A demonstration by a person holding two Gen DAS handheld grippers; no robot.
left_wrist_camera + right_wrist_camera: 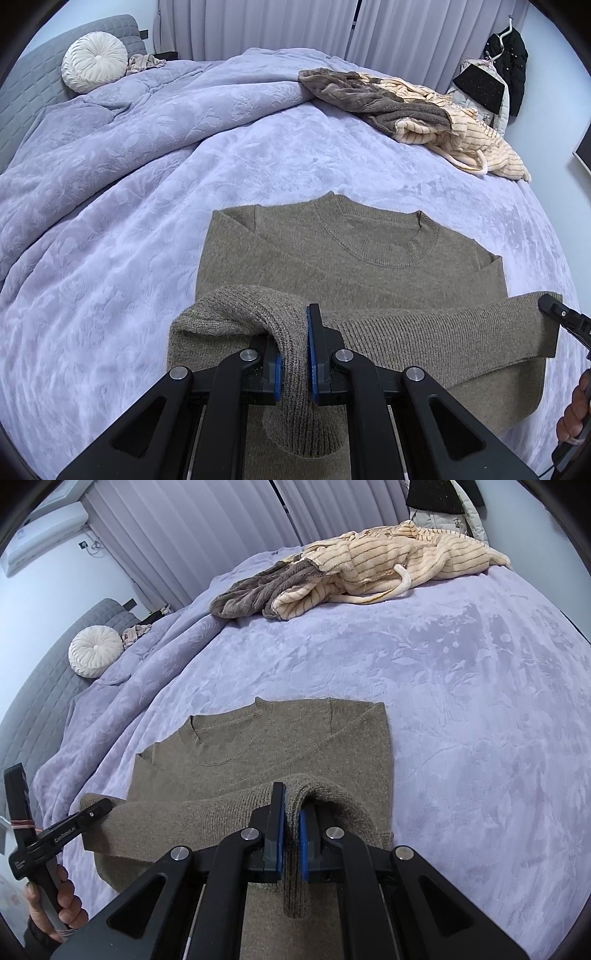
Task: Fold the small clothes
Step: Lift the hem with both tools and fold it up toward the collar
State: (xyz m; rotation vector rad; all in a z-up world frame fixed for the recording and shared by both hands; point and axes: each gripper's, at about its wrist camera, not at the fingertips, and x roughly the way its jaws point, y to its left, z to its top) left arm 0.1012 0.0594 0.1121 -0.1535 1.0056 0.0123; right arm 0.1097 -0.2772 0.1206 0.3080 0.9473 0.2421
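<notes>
Sweater (332,258), olive-brown knit, lies flat on the bed (110,258), neckline toward the far side, hem toward the person. Both sleeves are folded inward across the body of the garment.

Left gripper (295,354): pressed together on a raised fold of knit at the sweater's left side. The blue pads (312,354) clamp the fabric from both sides, and the fold loops up and over the left finger. In the right wrist view, this gripper appears at the left edge, with the person's left hand (55,912) wrapped around its handle.

Right gripper (291,834): pressed together on a raised fold of knit at the sweater's right side. The fabric arches over the right finger and hangs down between the pads. In the left wrist view, only the tip of this gripper shows at the right edge, near the end of a sleeve (461,328) that lies across the sweater.

Bed covering: lavender blanket with an embossed pattern, bunched into ridges on the left. A pile of clothes (351,565), grey plush and cream striped, sits at the far edge, well apart from the sweater. A round white cushion (94,61) rests against the grey headboard (22,103). Curtains (184,528) hang behind the bed.
</notes>
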